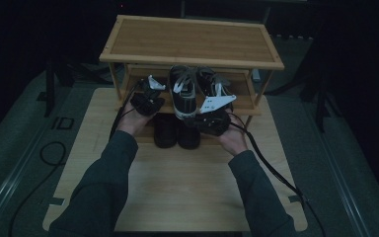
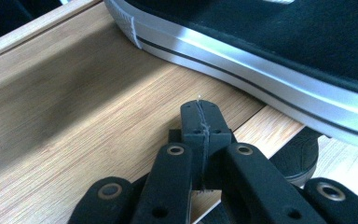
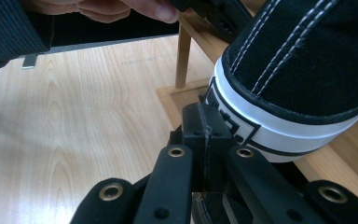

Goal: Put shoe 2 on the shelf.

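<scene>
High view gives me the whole layout: a light wooden table (image 1: 177, 187) with a two-tier bamboo shoe rack (image 1: 192, 39) standing at its far end. On the rack's lower shelf (image 1: 244, 101) sits a pair of black canvas sneakers with white soles (image 1: 183, 94), heels toward me, and on the table beneath them I see a pair of plain black shoes (image 1: 176, 131). My left gripper (image 1: 147, 101) is just left of the sneakers at the shelf's front edge; my right gripper (image 1: 212, 118) is at the heel of the right-hand sneaker.

From above I cannot read the jaws. The gripper views settle it. In the left gripper view, the left gripper (image 2: 200, 114) has its jaws pressed together with nothing between them, the tips over the shelf board, just beside the white sole of the nearer sneaker (image 2: 261, 60) but apart from it. One black shoe (image 2: 298, 158) peeks out below the shelf edge.

In the right gripper view, the right gripper (image 3: 204, 119) is likewise closed tight and empty, its tips right up against the white heel band of the sneaker (image 3: 298, 70); I cannot tell whether they touch. This view also catches the rack's leg (image 3: 182, 56) and my left hand (image 3: 116, 8) beyond.
</scene>
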Demonstrator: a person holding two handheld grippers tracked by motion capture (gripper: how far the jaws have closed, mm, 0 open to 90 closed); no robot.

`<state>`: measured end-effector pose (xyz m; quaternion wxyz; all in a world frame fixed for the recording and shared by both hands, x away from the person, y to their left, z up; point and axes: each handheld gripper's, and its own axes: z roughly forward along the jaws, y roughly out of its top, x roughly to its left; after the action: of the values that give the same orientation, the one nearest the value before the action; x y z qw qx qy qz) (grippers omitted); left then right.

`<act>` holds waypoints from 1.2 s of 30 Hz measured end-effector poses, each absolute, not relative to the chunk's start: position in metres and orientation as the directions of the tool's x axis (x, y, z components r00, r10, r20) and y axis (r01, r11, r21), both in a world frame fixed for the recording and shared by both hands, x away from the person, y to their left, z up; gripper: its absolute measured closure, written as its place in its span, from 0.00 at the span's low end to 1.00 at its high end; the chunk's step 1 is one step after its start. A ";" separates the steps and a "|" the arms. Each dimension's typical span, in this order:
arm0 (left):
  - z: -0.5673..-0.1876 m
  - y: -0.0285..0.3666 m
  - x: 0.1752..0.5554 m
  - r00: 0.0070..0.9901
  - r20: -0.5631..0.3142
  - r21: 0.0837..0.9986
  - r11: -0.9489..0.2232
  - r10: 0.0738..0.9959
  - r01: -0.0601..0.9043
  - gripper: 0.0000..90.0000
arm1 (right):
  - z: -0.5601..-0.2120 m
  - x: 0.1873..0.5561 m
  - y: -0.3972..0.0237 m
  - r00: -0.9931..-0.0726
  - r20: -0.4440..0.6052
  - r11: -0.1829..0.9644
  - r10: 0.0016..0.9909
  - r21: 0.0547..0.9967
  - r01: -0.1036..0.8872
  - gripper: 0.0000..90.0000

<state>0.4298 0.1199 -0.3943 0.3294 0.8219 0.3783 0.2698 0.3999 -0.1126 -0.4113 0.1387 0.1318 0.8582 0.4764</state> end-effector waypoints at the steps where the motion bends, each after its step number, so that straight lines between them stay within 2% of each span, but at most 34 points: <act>1: -0.394 0.120 0.430 0.568 0.193 0.746 -0.496 0.800 0.445 1.00 | -0.411 0.400 -0.111 -0.927 -0.115 0.511 0.357 0.855 0.091 1.00; 25: -0.394 0.119 0.429 0.565 0.204 0.744 -0.502 0.799 0.441 1.00 | -0.414 0.406 -0.091 -0.900 -0.183 0.514 0.396 0.856 0.052 1.00; 36: -0.395 0.120 0.430 0.564 0.180 0.755 -0.481 0.806 0.446 1.00 | -0.416 0.410 -0.085 -0.881 -0.186 0.517 0.434 0.852 0.074 1.00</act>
<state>0.4296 0.1202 -0.3950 0.3367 0.8177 0.3826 0.2675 0.4097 -0.0854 -0.4156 0.1921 0.1496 0.8496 0.4679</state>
